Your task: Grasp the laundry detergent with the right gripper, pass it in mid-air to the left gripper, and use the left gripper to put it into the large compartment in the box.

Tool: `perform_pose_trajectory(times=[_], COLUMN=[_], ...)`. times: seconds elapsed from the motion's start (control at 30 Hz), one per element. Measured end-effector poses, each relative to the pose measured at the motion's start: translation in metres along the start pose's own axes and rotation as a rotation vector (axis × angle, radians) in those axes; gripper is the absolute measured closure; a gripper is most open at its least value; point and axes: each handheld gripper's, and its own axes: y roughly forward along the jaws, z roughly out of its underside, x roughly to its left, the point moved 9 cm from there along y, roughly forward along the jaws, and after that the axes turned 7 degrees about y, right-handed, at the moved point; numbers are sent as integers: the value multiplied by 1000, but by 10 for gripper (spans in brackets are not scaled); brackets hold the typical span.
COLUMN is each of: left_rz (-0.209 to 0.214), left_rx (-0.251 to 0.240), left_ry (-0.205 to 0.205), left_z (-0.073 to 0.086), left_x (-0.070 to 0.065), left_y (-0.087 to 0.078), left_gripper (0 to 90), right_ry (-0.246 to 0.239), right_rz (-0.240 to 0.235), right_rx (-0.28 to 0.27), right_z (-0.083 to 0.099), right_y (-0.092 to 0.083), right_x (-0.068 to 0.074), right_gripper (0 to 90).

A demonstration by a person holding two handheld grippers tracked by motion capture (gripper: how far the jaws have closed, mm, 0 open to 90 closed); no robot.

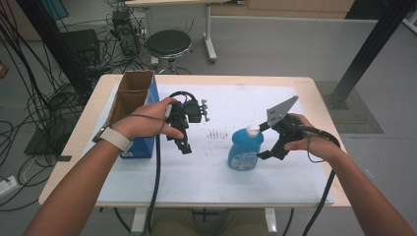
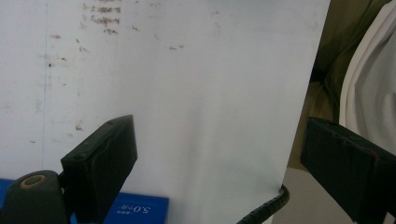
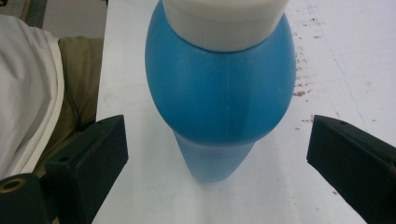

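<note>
Your right claw (image 1: 269,150) spread wide, flanking upright blue bottle (image 1: 245,149) mid-worktop (image 1: 275,182), not touching. Your left claw (image 1: 183,140) apart, empty, beside blue carton (image 1: 140,115) near left edge.

1. Soft, even light is coming from overhead, and the white table cover (image 1: 275,172) is reading bright but not blown out in the high view.
2. The blue bottle (image 1: 245,152) is casting only a faint shadow, toward 6 o'clock.
3. The floor and cables toward 10 o'clock are sitting dimmer, and straight lines there are bowing slightly at the frame edges.
4. In the right gripper view the bottle (image 3: 219,93) is looming close and looking soft, its white cap (image 3: 224,21) glowing pale at 12 o'clock.
5. In the left gripper view the black jaws are staying dark and underexposed, while the cover (image 2: 196,93) is looking flat and grainy.
</note>
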Motion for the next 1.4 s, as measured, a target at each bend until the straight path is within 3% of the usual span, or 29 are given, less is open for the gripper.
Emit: perform_pose_trajectory(times=[1.4], left_rz=[-2], left_rx=[-5], left_ry=[-2], left_z=[1], left_x=[-1], left_y=[-1], left_gripper=[115], right_ry=[1], right_rz=[3], right_rx=[-1], right_z=[-2], right_y=[2], right_x=[0], right_gripper=[52])
